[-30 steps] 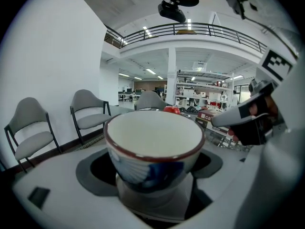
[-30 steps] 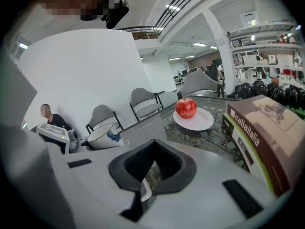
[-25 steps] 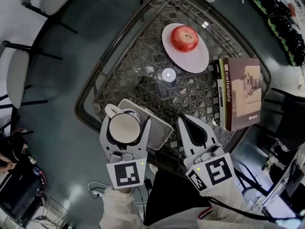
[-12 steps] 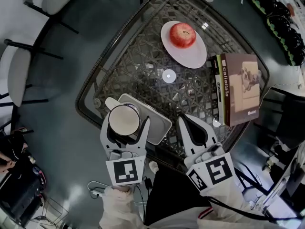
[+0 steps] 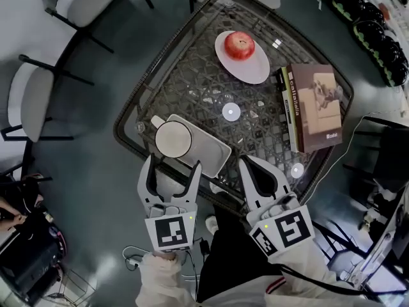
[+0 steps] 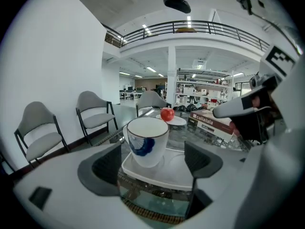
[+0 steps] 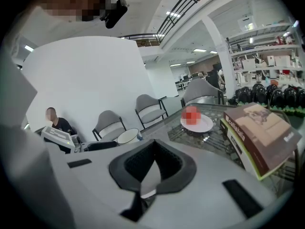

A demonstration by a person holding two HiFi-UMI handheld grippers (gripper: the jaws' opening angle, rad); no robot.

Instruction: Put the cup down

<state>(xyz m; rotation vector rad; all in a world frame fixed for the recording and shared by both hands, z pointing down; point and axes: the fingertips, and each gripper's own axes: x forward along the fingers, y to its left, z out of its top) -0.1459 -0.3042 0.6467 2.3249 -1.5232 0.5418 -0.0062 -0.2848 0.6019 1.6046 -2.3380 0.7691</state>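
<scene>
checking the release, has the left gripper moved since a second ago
Yes. The left gripper has backed toward the person; its open jaws now sit short of the cup on the tray.

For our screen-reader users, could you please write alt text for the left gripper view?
A white cup with a blue motif stands upright on a white tray on the glass table, just ahead of the open left tool, whose jaws touch nothing. Behind it are a red apple on a plate, stacked books and grey chairs.
</scene>
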